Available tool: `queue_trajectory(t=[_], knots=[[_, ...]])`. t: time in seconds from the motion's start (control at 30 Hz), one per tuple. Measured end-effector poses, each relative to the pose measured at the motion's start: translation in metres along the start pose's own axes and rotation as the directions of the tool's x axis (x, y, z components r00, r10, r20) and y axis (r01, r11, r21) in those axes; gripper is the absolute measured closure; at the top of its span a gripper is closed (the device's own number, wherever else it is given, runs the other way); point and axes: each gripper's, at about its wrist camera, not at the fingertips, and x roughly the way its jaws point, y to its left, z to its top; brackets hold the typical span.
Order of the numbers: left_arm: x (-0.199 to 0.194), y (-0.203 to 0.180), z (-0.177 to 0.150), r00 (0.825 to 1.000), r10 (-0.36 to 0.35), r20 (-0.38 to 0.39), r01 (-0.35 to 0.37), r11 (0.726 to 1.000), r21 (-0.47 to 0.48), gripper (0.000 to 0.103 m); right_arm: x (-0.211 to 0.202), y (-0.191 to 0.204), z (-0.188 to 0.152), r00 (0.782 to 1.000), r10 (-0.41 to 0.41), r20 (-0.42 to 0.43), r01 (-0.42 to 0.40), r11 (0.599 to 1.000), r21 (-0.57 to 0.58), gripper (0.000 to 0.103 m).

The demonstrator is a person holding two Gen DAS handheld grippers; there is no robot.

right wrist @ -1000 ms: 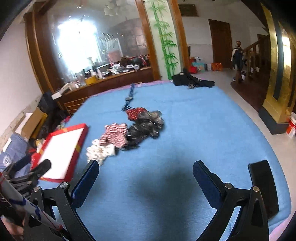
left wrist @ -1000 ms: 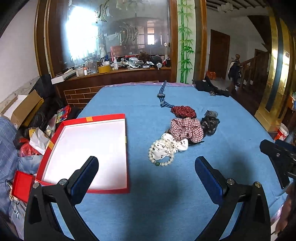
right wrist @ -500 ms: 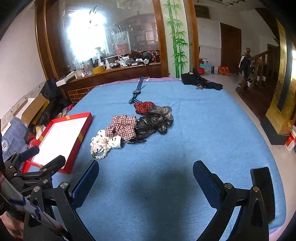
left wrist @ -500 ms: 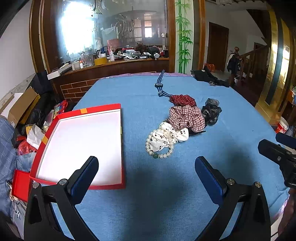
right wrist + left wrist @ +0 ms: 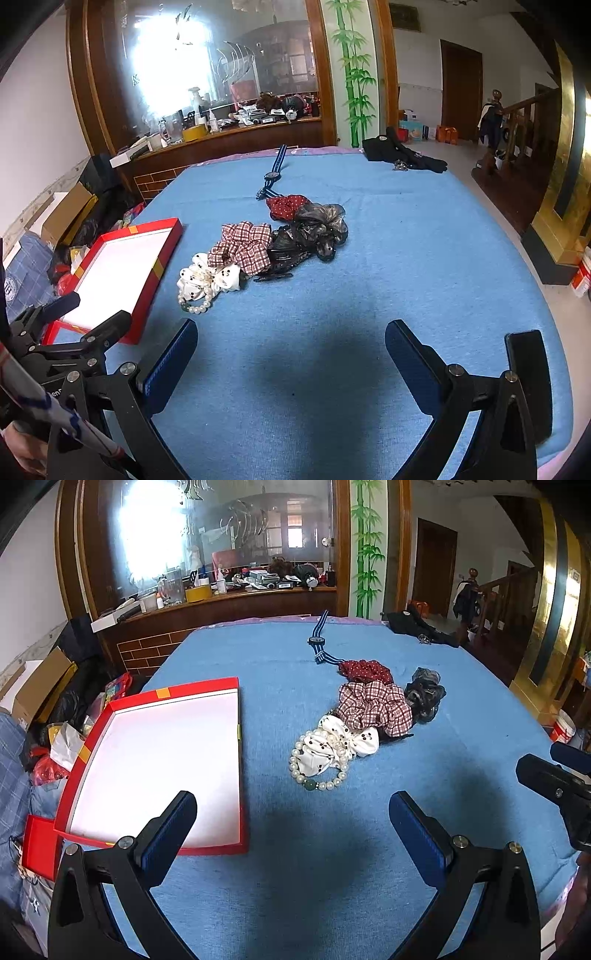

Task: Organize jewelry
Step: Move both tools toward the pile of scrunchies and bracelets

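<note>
A pile of accessories lies mid-table: a pearl bracelet (image 5: 320, 771) (image 5: 195, 303), a white dotted scrunchie (image 5: 341, 744) (image 5: 207, 278), a plaid scrunchie (image 5: 375, 707) (image 5: 245, 245), a red dotted scrunchie (image 5: 364, 670) (image 5: 288, 205), a black scrunchie (image 5: 424, 696) (image 5: 321, 225) and a striped-strap watch (image 5: 317, 640) (image 5: 274, 173). An open red box with a white inside (image 5: 159, 760) (image 5: 114, 273) sits to their left. My left gripper (image 5: 293, 830) hovers open near the table's front, short of the bracelet. My right gripper (image 5: 291, 354) is open too, nothing between its fingers.
The blue tablecloth (image 5: 295, 886) covers the table. A black garment (image 5: 402, 155) lies at the far right corner. Cardboard boxes and bags (image 5: 44, 686) crowd the floor at left. A cluttered wooden counter (image 5: 229, 590) stands behind the table. Stairs and a gold pillar (image 5: 565, 177) are at right.
Both grippers have moved forward over the table, so the pile and the red box look nearer and larger. Both stay open. Nothing on the table has moved.
</note>
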Motion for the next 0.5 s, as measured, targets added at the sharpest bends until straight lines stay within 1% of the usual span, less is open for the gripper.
queue_trajectory(t=[0.1,0.2,0.33,0.4,0.5], knots=[[0.004,-0.001,0.000,1.000,-0.002,-0.009,0.002,1.000,0.004,0.000,0.002,0.000,0.001,1.000,0.004,-0.005,-0.004,1.000,-0.001,0.000],[0.013,0.000,0.003,0.999,-0.032,-0.033,0.032,0.999,0.008,0.000,0.006,-0.002,0.004,1.000,0.016,-0.015,-0.016,1.000,0.004,0.000],[0.038,0.011,0.014,0.991,-0.088,-0.102,0.086,0.996,-0.018,0.000,0.010,-0.007,0.012,0.999,0.026,-0.019,-0.026,0.999,0.018,0.000],[0.048,0.018,0.021,0.988,-0.106,-0.117,0.103,0.994,-0.028,0.000,0.011,-0.010,0.016,1.000,0.024,-0.019,-0.024,1.000,0.016,0.000],[0.063,0.025,0.034,0.980,-0.131,-0.147,0.125,0.991,-0.049,0.001,0.015,-0.018,0.021,0.998,0.050,-0.030,-0.049,0.998,0.041,0.000]])
